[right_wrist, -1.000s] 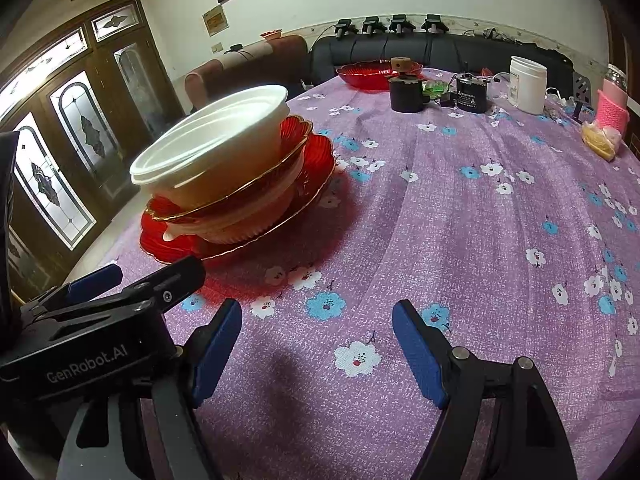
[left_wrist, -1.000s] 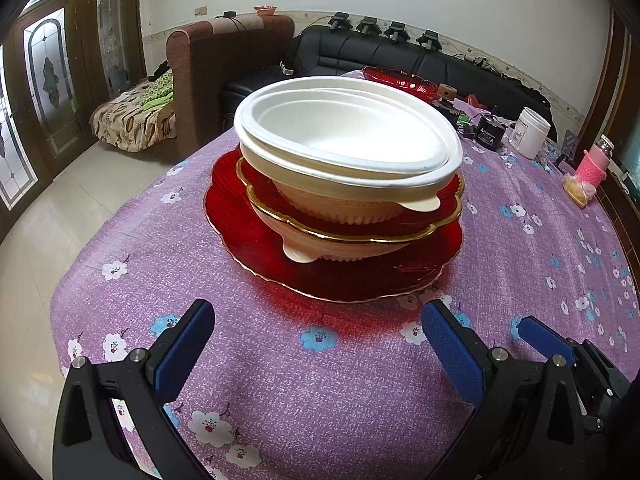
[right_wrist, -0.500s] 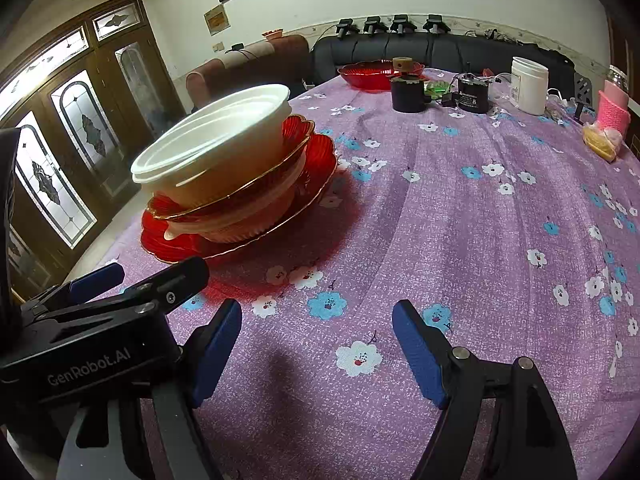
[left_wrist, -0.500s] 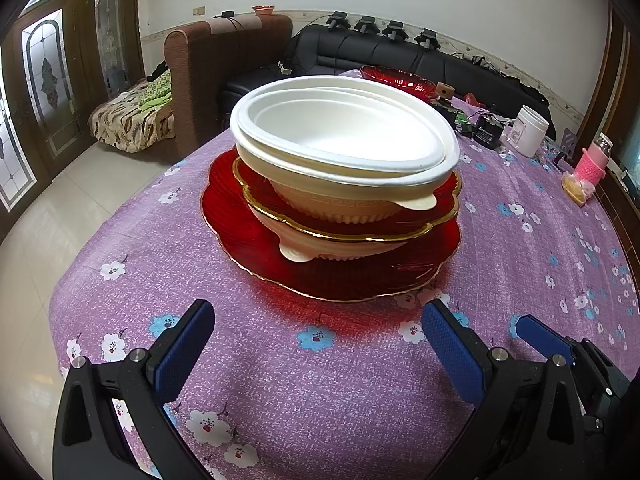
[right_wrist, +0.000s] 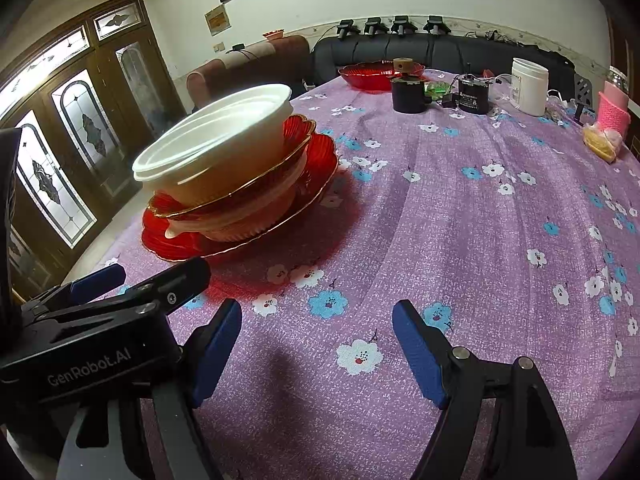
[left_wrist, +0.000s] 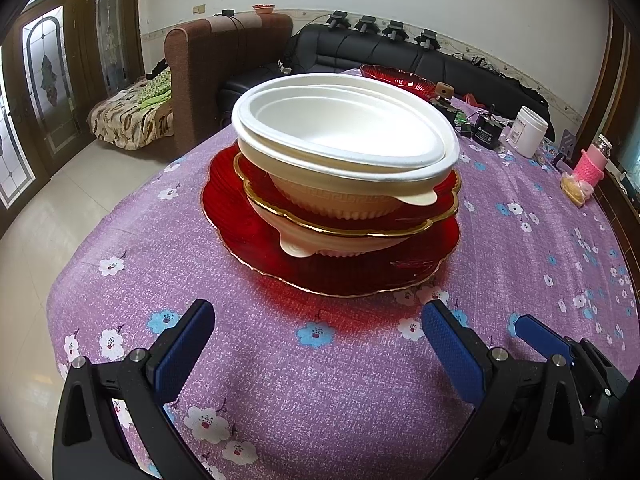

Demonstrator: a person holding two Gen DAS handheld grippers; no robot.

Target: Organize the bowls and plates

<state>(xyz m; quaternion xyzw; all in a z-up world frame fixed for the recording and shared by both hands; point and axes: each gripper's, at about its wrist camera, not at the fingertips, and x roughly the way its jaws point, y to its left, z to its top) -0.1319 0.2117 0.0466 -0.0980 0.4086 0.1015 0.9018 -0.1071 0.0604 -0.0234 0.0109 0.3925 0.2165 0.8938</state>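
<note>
A stack stands on the purple flowered tablecloth: a large red gold-rimmed plate (left_wrist: 352, 276) at the bottom, a cream bowl (left_wrist: 320, 240) on it, a smaller red gold-rimmed plate (left_wrist: 432, 216) above, and nested white bowls (left_wrist: 344, 136) on top. The stack also shows in the right wrist view (right_wrist: 224, 168), to the left. My left gripper (left_wrist: 318, 320) is open and empty, just in front of the stack. My right gripper (right_wrist: 318, 320) is open and empty, to the right of the stack, beside the left gripper's body (right_wrist: 100, 320).
At the table's far end are a red glass bowl (right_wrist: 376, 74), a black cup (right_wrist: 408, 94), a black device with wires (right_wrist: 474, 96), a white jar (right_wrist: 528, 86), a pink-wrapped bottle (right_wrist: 614, 106) and a yellow snack bag (right_wrist: 600, 142). The table edge drops to the floor at left (left_wrist: 48, 216).
The left gripper has drawn slightly closer to the stack. Both grippers stay open and the stack has not moved.
</note>
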